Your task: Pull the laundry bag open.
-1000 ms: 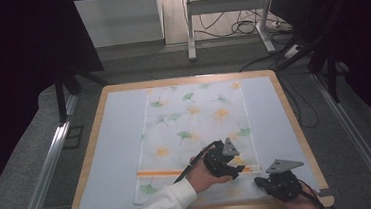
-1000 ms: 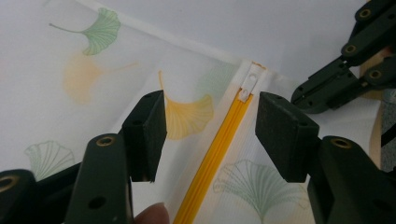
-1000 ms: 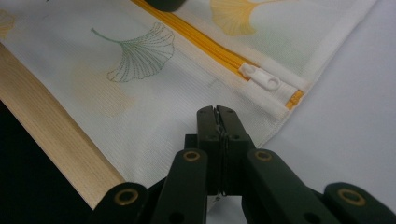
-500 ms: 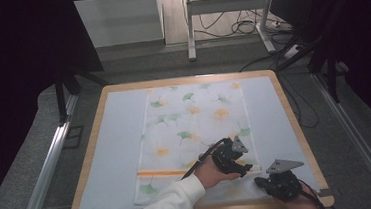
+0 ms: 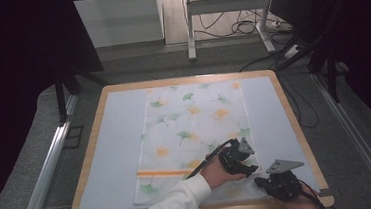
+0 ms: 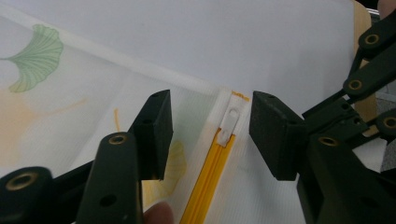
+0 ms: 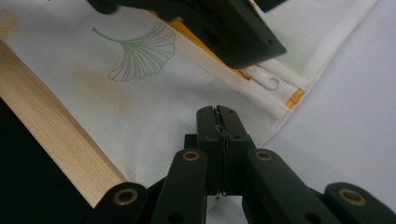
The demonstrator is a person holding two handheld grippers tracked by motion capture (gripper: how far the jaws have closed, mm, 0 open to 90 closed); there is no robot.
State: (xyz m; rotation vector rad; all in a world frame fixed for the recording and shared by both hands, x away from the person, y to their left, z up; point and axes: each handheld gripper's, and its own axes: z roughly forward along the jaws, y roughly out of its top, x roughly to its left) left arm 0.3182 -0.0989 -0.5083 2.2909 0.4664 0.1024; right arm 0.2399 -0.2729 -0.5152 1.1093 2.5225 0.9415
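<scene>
Left gripper view puts the small white plastic zipper pull (image 6: 231, 122) dead centre between my left claw's (image 6: 210, 135) parted jaws, which have just been closing and touch nothing yet. Its yellow zipper (image 6: 205, 186) runs toward the lower frame across the ribbed white ginkgo-print pouch (image 6: 65, 112). My right claw (image 7: 218, 116) is clenched on the pouch's edge.

A cloth pouch (image 5: 194, 141) lies flat on a mat (image 5: 112, 155) that covers the tabletop (image 5: 295, 121), reaching from the far edge back toward the person. The left hand-held gripper (image 5: 246, 166) sits over the pouch's near right corner, with the zipper pull (image 6: 229, 123) on the cloth between its parted jaws and the zipper (image 6: 205, 186) running back beneath it. The right hand-held gripper (image 5: 262, 182) lies just to the right of the left one and nearer the person, its jaws closed at the corner edge of the pouch, close to the tabletop's near rim.
</scene>
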